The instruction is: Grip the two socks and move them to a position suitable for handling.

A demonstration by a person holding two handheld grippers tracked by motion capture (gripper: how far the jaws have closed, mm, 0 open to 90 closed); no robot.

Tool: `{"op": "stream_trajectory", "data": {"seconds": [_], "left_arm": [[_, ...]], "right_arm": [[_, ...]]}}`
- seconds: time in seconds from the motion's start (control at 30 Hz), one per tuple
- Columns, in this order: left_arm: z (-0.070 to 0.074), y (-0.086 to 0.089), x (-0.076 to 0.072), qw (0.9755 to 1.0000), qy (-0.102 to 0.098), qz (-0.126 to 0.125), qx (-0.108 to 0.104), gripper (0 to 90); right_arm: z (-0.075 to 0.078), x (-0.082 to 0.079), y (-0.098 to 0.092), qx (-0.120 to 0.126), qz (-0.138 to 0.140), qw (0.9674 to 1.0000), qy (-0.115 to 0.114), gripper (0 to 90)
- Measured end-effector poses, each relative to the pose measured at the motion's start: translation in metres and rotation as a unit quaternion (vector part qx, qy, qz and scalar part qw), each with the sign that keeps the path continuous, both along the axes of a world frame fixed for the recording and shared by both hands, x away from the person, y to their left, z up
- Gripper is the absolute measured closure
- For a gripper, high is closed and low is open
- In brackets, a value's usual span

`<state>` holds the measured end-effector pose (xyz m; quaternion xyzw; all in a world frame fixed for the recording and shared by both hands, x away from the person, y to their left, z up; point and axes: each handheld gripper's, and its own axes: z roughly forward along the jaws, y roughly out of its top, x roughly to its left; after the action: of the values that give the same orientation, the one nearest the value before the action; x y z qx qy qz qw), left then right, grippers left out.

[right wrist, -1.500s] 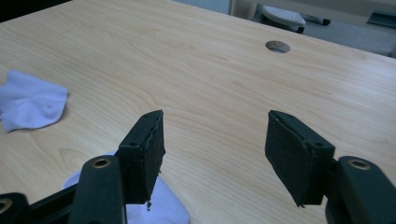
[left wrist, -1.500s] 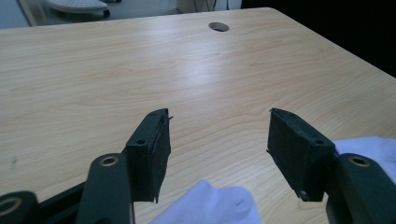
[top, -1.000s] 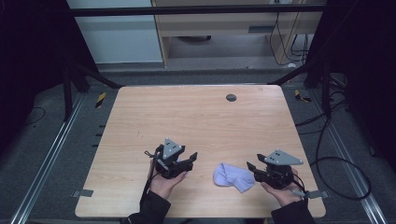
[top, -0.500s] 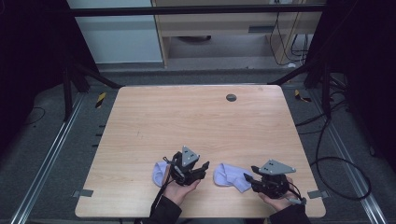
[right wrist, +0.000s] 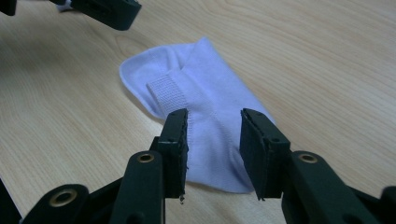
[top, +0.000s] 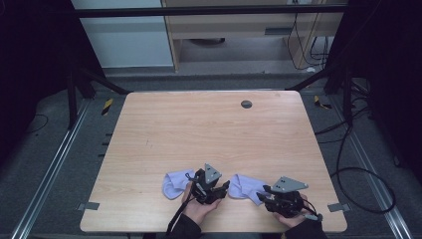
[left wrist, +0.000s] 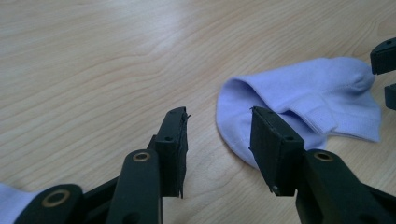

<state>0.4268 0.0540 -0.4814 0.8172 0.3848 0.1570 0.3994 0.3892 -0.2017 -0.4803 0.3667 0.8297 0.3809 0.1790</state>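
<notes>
Partly hidden — left sock (top: 175, 183) behind tongs (top: 213, 191).

No legible text, label, brand, number or sign in any view. Surfaces checked around both grippers: bare wood-grain table (top: 209, 134), plain lavender socks, black jaws with unmarked brass rivets. The yellow-and-black striped tape on the floor beyond the table carries no characters.
</notes>
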Motion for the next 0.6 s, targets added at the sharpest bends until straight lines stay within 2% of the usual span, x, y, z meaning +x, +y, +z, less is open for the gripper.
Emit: {"op": "stream_trajectory", "data": {"seconds": [0.2, 0.33, 0.5, 0.6], "left_arm": [[-0.007, -0.01, -0.001, 1.0, 0.008, -0.003, 0.0, 56.5], [-0.012, -0.016, -0.001, 0.9999, 0.011, -0.003, 0.012, 57.4], [-0.016, -0.02, -0.002, 0.9997, 0.013, -0.001, 0.021, 60.9], [-0.019, -0.02, -0.001, 0.9996, 0.022, 0.003, 0.018, 64.8]], "right_arm": [[-0.005, -0.001, 0.004, -0.004, 0.01, 0.9999, 0.011, 63.2], [-0.009, -0.002, 0.006, -0.012, 0.018, 0.9996, 0.018, 63.8], [-0.013, -0.002, 0.01, -0.022, 0.026, 0.999, 0.03, 65.7], [-0.015, -0.001, 0.011, -0.023, 0.029, 0.9987, 0.034, 67.6]]}}
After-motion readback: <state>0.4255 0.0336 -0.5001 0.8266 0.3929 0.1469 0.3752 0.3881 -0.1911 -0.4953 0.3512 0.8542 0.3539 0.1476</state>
